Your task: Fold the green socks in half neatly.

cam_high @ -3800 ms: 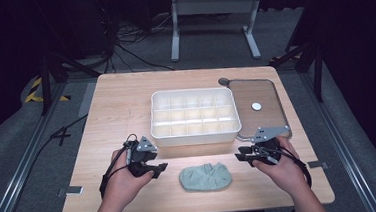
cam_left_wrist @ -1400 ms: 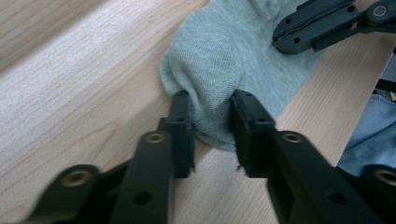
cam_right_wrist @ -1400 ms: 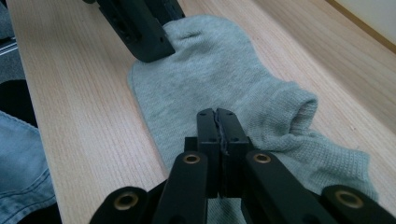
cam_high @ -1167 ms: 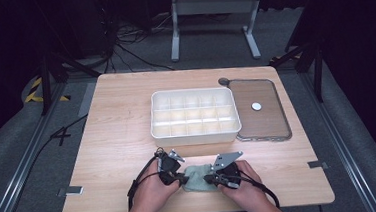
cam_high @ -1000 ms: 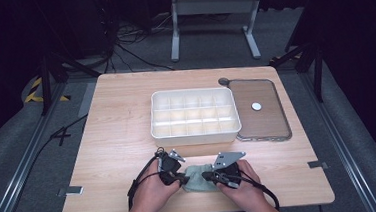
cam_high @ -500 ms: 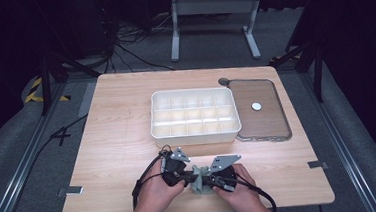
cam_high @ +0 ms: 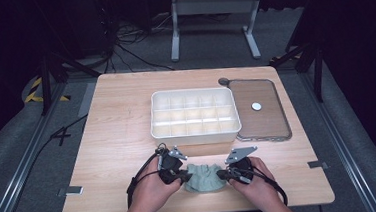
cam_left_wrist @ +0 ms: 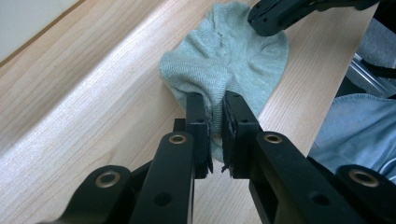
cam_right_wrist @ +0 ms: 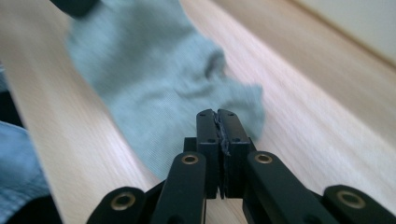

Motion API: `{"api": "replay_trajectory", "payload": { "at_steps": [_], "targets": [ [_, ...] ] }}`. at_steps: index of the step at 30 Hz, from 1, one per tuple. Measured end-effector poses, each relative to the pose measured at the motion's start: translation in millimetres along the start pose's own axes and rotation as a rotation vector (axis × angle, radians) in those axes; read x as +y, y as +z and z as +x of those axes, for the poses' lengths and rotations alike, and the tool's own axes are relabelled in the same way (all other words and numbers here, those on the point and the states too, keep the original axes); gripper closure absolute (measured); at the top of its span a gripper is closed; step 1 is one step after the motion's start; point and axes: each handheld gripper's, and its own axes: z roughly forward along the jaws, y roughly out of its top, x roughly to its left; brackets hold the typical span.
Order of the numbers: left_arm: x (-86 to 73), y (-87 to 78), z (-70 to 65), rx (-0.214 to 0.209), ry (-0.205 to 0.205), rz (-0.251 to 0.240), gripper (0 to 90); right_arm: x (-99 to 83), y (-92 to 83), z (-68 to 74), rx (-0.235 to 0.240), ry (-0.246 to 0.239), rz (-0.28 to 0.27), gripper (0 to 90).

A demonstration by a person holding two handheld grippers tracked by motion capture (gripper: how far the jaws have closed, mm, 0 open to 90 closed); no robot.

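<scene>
Both grippers have closed in from the outer parts of the bench [cam_high: 112, 121] to a pale green sock [cam_high: 204, 177] near its front edge, and compared with half a second ago they sit a little farther apart, with more of the bunched sock showing between them.

At the left, the left gripper [cam_high: 181, 175] has its jaws narrowed onto a fold of the sock's left edge; in the left gripper view [cam_left_wrist: 215, 128] the fabric is pinched between them. At the right, the right gripper [cam_high: 223, 174] meets the sock's right edge; in the right gripper view [cam_right_wrist: 218, 135] its jaws are pressed together over the sock, but whether fabric is caught between them is hard to make out.

The hands cover each gripper's body from above. The sock is crumpled, its long axis running left to right between the grippers; toe and cuff cannot be told apart.

Behind it stand a white divided tray [cam_high: 194, 114] and, to the right, a brown lid [cam_high: 261, 111].
</scene>
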Motion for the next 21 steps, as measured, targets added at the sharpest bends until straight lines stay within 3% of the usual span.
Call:
{"api": "replay_trajectory", "payload": {
  "at_steps": [3,10,21],
  "targets": [
    [1.6,1.3,-0.4,-0.004,-0.003,0.001,82.2,-1.8,7.3,3.0,0.026,-0.003,-0.012,89.7],
    [10.7,11.2,-7.7,-0.022,0.039,0.006,82.2,-3.1,11.7,10.7,0.061,-0.004,-0.041,89.9],
    [19.0,32.7,-18.8,-0.058,0.079,0.030,81.5,-6.4,11.8,11.1,0.059,0.008,-0.065,89.9]
  ]
}}
